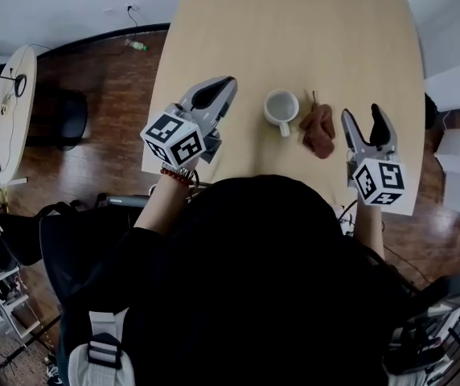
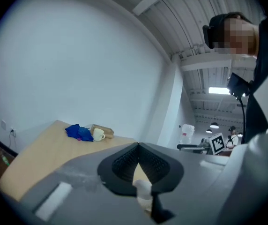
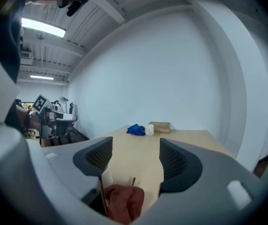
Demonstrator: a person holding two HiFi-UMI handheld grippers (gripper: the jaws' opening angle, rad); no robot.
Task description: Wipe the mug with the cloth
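A white mug (image 1: 281, 107) stands upright on the light wooden table (image 1: 294, 30), its handle toward me. A crumpled brown cloth (image 1: 318, 129) lies just right of it, touching or nearly so. My right gripper (image 1: 363, 112) hovers to the right of the cloth with its jaws wide apart and nothing pressed between them. In the right gripper view the cloth (image 3: 124, 203) lies low between the open jaws of that gripper (image 3: 131, 153). My left gripper (image 1: 228, 83) is left of the mug, apart from it. Its pads (image 2: 124, 161) meet at the tip, with the left gripper (image 2: 137, 145) shut and empty.
At the table's far end lie a blue cloth (image 3: 136, 130), a second white mug (image 3: 149, 130) and a small brown box (image 3: 159, 126). A round white side table (image 1: 9, 111) stands on the dark wooden floor to the left.
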